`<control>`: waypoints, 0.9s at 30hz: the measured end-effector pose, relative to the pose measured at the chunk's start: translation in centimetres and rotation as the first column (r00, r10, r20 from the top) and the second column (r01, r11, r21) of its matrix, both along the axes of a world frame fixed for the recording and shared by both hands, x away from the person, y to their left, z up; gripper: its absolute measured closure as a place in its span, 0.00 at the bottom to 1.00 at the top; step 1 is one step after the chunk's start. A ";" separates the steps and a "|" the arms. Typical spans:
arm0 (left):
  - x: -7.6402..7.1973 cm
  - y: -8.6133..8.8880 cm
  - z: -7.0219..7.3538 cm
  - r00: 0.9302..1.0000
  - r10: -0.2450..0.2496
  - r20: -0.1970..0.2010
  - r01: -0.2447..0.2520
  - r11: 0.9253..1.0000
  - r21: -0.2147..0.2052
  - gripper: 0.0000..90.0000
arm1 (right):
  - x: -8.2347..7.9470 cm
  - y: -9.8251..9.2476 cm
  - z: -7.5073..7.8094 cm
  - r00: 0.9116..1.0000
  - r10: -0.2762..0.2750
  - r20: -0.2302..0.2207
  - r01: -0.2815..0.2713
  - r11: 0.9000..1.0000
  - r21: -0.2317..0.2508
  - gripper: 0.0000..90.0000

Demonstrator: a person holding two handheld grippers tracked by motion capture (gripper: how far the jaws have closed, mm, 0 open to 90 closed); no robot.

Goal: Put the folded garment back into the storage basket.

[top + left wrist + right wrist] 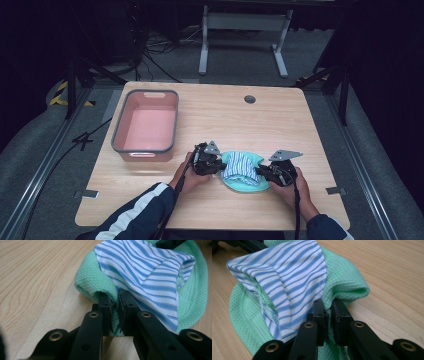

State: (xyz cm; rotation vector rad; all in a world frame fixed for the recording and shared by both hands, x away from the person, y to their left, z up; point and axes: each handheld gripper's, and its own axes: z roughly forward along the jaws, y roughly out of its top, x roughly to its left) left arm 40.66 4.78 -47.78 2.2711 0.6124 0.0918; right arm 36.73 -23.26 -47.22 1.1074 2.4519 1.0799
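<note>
Far left of the wooden table (pixel 210 112): a pink bin with a grey rim (pixel 145 126) is sitting open and appears to have nothing in it, well apart from the cloth.

Left hand (pixel 186 175) is gripping the left gripper (pixel 218 167) at the near-centre of the table. Its jaws are clamping the left edge of the mint-green waffle cloth (pixel 92 281); in the left gripper view the pads are pinching a fold of that green fabric, with the blue-and-white striped cloth (pixel 147 270) lying just beside and over it.

Centre: the two cloths are lying together in a loose bundle between the grippers, striped piece on top, green piece underneath and spreading out round it, resting on the tabletop.

Right hand (pixel 292 189) is holding the right gripper (pixel 259 172), jaws pressing shut on the opposite edge of the green cloth, as the right gripper view is showing; the striped fabric is brushing the inner jaw, though I cannot tell whether it is caught in the pinch as well.

Progress, as I am reading it: both grasps are now made, one on each side of the bundle. Nothing is lifted yet. Still remaining, probably, is raising the bundle and carrying it left to the bin, or folding it.
</note>
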 end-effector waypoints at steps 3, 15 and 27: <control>-0.2 -0.2 0.2 1.000 -0.006 0.011 0.006 1.000 0.020 0.91 | -0.1 0.0 0.3 1.000 0.005 0.009 -0.005 1.000 0.006 0.92; -0.7 0.2 2.3 0.998 -0.030 0.057 0.028 0.999 0.030 0.92 | -0.6 0.4 2.0 0.998 0.012 0.055 -0.015 0.999 0.040 0.92; -0.8 0.6 3.7 0.996 -0.026 0.080 0.022 0.999 0.048 0.92 | -0.8 0.9 3.1 0.997 0.013 0.071 -0.017 0.998 0.055 0.92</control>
